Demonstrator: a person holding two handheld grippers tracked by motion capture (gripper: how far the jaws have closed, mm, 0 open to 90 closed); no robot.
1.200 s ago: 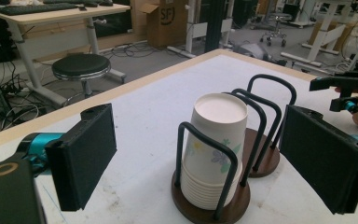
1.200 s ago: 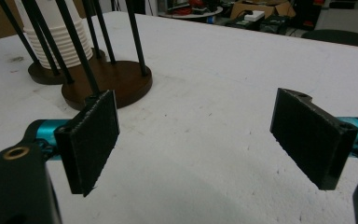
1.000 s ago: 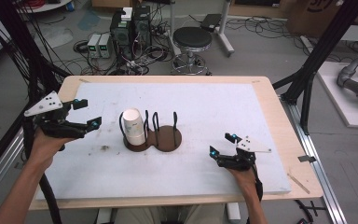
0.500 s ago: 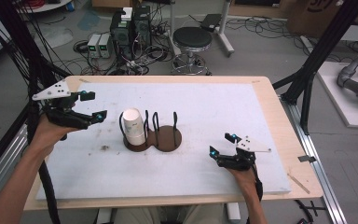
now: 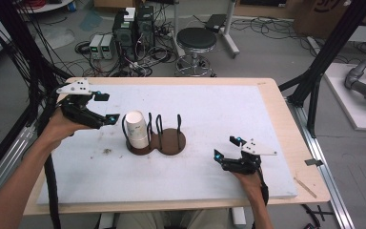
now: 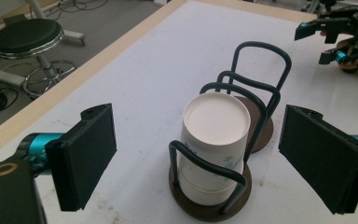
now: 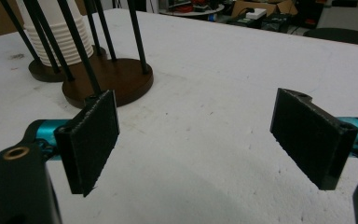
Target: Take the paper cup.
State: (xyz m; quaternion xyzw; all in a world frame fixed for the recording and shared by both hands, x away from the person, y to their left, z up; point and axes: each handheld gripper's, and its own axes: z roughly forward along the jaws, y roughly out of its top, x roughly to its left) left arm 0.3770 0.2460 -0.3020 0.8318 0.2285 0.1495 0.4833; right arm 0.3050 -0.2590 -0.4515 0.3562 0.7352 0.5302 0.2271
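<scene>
Cups [image 5: 136,130] sat stacked upside down in the wire rack [image 5: 164,136] on the worktop [image 5: 228,114], a faint green print unreadable. My left gripper [image 5: 104,107] hovered beside them, spread; my right gripper [image 5: 226,149], spread, rested well apart.

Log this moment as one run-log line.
left tongs: open, beside stack of upturned white paper cups | dark wire cup rack: holds cups | right tongs: open, idle

I've swung my left gripper [image 5: 106,106] up and in toward the stack of cups [image 5: 136,130], jaws wide.
</scene>
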